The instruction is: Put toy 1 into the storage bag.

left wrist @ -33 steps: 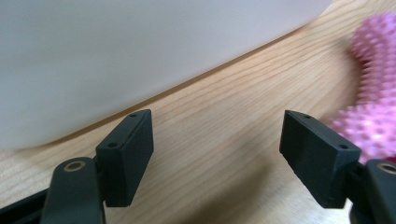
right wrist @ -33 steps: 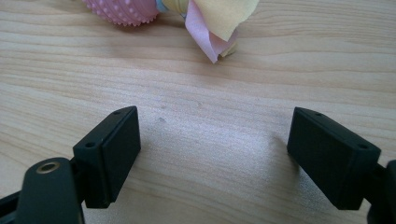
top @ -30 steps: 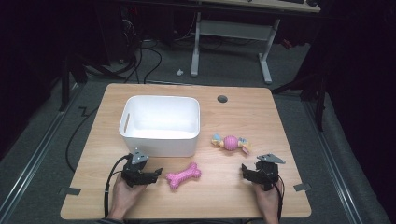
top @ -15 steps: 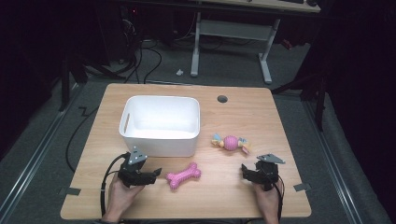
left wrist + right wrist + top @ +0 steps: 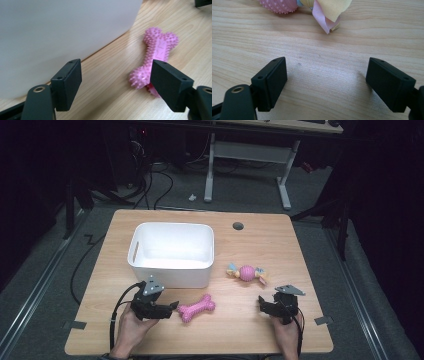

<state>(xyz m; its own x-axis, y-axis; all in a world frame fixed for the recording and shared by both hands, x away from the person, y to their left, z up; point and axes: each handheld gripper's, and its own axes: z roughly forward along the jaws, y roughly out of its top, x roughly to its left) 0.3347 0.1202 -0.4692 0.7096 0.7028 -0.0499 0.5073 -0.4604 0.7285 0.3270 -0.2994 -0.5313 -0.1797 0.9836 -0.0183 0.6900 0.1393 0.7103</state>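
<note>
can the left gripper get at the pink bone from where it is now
Probably yes: the left gripper is open, the pink bone lies just ahead on bare table, and the white bin stands off to the side.

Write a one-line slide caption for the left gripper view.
Open left gripper nears a spiky pink bone toy beside the white bin.

No legible text, labels, brands or numbers on any surface. The raised marking on the pink bone toy (image 5: 158, 47), by the left gripper's jaw, is too blurred to read.
</note>
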